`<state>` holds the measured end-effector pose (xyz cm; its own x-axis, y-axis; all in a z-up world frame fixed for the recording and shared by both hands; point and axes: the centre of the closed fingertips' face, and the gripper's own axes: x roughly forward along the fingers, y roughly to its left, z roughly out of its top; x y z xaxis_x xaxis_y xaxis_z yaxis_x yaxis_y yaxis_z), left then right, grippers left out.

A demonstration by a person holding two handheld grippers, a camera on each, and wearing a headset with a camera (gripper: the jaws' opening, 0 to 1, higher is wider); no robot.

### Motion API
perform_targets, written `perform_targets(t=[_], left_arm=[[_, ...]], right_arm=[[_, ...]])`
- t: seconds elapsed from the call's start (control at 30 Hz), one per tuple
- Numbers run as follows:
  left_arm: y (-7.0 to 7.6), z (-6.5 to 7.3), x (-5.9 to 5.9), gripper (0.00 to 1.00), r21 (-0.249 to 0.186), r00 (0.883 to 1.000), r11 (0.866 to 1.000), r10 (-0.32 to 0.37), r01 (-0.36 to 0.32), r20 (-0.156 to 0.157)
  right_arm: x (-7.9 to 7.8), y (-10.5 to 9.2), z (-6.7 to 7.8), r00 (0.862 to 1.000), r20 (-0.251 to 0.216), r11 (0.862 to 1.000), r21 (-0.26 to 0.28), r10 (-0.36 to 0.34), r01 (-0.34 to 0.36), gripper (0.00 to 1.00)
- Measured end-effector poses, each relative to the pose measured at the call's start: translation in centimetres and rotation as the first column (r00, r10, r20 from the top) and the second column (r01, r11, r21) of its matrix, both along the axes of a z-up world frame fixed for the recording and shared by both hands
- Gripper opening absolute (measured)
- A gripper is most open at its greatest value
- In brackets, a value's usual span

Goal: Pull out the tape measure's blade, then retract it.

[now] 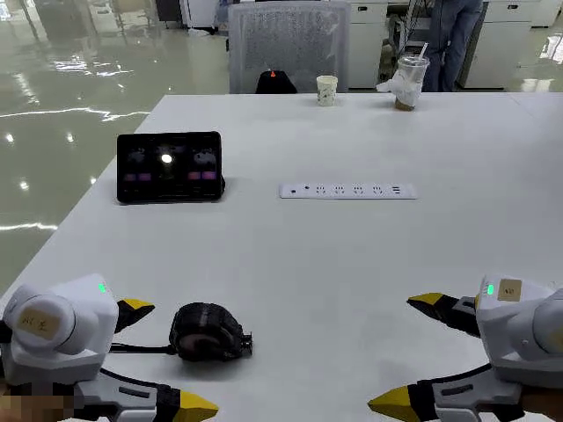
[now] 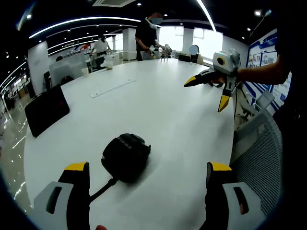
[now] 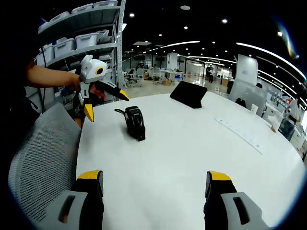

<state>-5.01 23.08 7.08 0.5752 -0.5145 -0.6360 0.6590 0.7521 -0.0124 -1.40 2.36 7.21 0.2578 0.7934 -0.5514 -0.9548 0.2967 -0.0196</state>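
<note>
The tape measure (image 1: 209, 331) lay on the worktop (image 1: 352, 264) just in front of the left tool (image 1: 169, 356), whose jaws were spread wide and empty. The right tool (image 1: 405, 352), likewise wide with nothing gripped, was seen well apart from it. No blade appeared drawn out, though the case's mouth could hardly be made out. Both pulling and retracting were judged not yet done.

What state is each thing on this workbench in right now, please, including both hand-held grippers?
Tape measure: blade retracted, ungripped.
Left hand-held gripper: open, empty.
Right hand-held gripper: open, empty.
Tablet: screen lit, propped up.
Power strip: no plugs in its sockets.
Paper cup: upright.
</note>
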Motion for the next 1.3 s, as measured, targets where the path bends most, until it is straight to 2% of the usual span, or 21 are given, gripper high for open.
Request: perform_targets(t=[0.5, 1.03, 1.3], left_arm=[[0.2, -0.7, 1.7, 0.95, 0.041, 0.999, 0.998, -0.044, 0.045, -0.027], [1.1, -1.6, 2.7, 0.80, 0.123, 0.991, 0.984, -0.127, 0.132, -0.050], [1.2, -1.9, 3.1, 0.72, 0.131, 0.985, 0.977, -0.161, 0.167, -0.056]], right_arm=[[1.2, 2.6, -0.6, 0.995, 0.022, 0.995, -0.027, 0.100, -0.100, 0.79], [2.1, 5.7, -1.3, 0.970, 0.082, 0.972, -0.075, 0.227, -0.221, 0.63], [2.5, 7.0, -1.9, 0.956, 0.089, 0.957, -0.107, 0.278, -0.269, 0.56]])
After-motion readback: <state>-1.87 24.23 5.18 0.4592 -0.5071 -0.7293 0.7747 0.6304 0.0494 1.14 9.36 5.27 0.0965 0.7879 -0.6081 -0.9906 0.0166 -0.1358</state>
